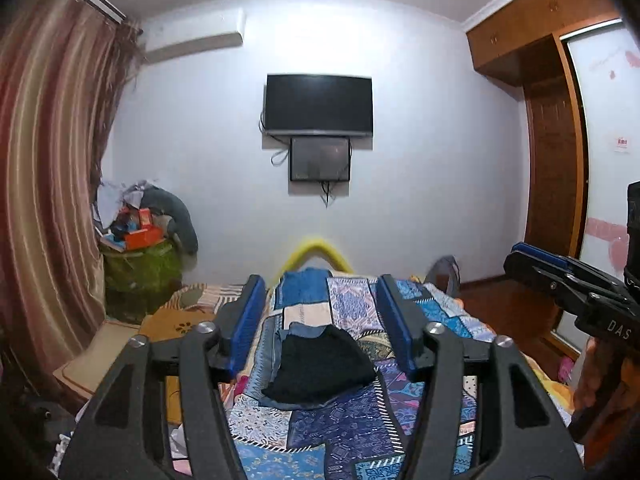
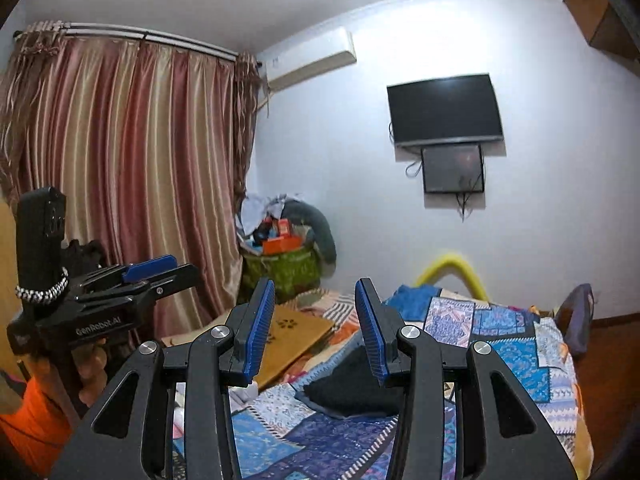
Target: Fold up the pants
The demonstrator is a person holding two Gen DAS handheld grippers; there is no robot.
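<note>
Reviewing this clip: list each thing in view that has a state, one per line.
Pants: folded, lying on the bed, nothing touching them.
Left gripper: open, empty, raised off the bed.
Right gripper: open, empty, raised.
TV: off.
Curtain: drawn shut.

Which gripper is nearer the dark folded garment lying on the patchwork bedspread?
Hard to separate; perhaps the left. The left gripper is raised and open, facing the dark folded garment head-on. The right gripper, also open and empty, is raised beside it, with the garment low behind its right finger.

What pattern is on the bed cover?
A blue patchwork bed cover of batik-like printed squares, clearest in the left wrist view.
</note>
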